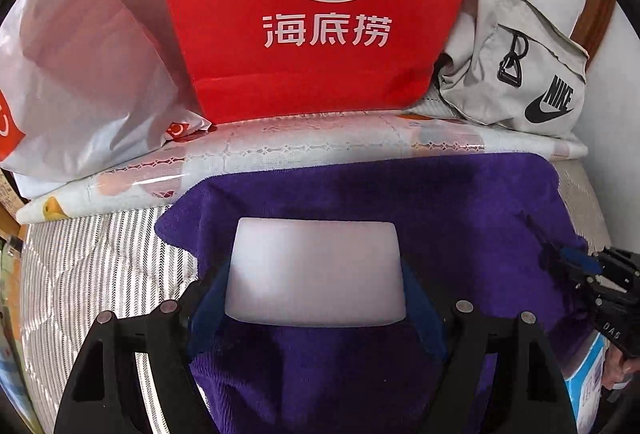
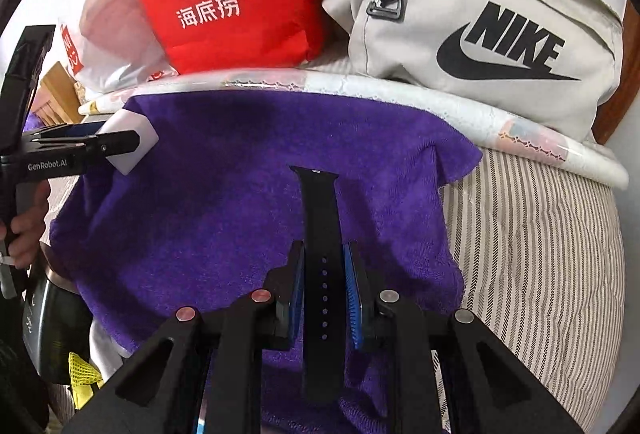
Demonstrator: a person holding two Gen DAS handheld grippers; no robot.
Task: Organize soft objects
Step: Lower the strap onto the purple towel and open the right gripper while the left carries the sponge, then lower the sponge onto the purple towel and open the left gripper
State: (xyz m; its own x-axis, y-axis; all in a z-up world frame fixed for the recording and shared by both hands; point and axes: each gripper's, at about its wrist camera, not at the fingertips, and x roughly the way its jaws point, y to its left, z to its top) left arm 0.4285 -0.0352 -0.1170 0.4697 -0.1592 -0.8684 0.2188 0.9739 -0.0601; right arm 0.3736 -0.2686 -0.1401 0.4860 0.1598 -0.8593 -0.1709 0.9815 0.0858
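Left gripper (image 1: 316, 274) jaws clamp wide; right gripper (image 2: 324, 290) jaws pinch narrow.

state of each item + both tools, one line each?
left tool: shut on white foam block, above the towel
right tool: shut on black watch strap
purple towel: spread on the bed, rumpled
red bag: upright
grey backpack: zipped, lying

1 purple towel (image 2: 240, 193), 1 white block (image 1: 314, 274), 1 watch strap (image 2: 322, 254), 3 bags, 2 claws.
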